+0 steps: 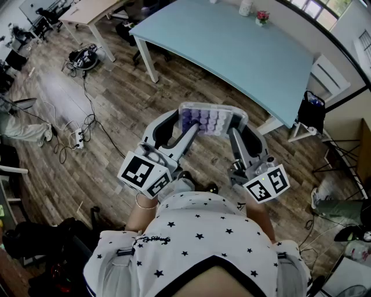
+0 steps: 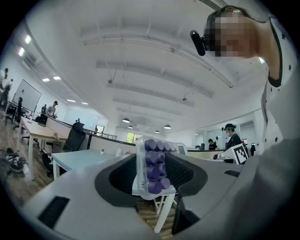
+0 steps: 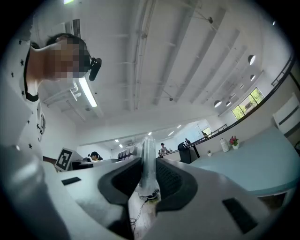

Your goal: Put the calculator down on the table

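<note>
A calculator [image 1: 210, 120] with purple keys and a pale casing hangs in the air in front of the person, above the wooden floor, short of the light blue table [image 1: 243, 52]. My left gripper [image 1: 186, 119] holds its left end; in the left gripper view the calculator [image 2: 152, 168] sits between the two pads, keys turned to the left. My right gripper [image 1: 236, 123] is shut on the right end. In the right gripper view only the calculator's thin edge [image 3: 148, 164] shows upright between the jaws.
The blue table carries a small flower pot [image 1: 262, 17] and a white bottle [image 1: 246, 7] at its far side. Cables and a power strip [image 1: 77, 138] lie on the floor at left. A white chair [image 1: 324, 78] and a dark bag [image 1: 313, 113] stand at right.
</note>
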`<control>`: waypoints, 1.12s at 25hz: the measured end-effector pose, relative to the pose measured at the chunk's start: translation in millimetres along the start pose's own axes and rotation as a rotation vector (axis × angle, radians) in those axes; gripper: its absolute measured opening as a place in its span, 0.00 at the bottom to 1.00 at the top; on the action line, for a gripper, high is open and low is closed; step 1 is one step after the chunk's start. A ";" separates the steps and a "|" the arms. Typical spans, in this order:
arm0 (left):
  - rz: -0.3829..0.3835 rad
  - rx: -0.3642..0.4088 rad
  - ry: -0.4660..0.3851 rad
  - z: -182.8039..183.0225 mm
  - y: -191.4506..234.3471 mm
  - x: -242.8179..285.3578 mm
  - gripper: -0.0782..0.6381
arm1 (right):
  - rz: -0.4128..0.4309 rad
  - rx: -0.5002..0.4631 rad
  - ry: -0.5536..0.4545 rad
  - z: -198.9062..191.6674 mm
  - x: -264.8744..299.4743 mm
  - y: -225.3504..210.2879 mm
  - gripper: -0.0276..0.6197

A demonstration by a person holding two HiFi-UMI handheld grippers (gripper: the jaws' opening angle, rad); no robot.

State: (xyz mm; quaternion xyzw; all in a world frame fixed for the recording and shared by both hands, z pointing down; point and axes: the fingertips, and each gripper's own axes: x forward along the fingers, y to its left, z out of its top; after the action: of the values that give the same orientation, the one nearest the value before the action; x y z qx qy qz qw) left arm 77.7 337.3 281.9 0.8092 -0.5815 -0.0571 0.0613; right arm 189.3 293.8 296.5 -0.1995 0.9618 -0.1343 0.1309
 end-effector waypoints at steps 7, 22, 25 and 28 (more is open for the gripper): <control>-0.005 -0.005 0.001 -0.7 1.3 -0.3 0.39 | -0.011 -0.002 0.004 -1.1 0.2 1.2 0.18; -0.018 -0.004 -0.010 3.5 37.6 -2.4 0.39 | -0.040 -0.007 0.016 -11.4 35.6 4.9 0.20; -0.018 -0.002 -0.015 5.4 48.9 -6.9 0.39 | -0.037 -0.012 0.018 -14.9 46.7 9.7 0.20; -0.019 -0.001 -0.017 7.5 60.9 -12.4 0.39 | -0.039 -0.010 0.019 -19.1 58.0 15.3 0.20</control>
State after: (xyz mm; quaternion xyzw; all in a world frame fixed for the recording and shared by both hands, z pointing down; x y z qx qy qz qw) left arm 15.7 329.5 284.9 0.8141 -0.5744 -0.0646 0.0562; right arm 126.7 286.9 298.1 -0.2175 0.9596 -0.1337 0.1179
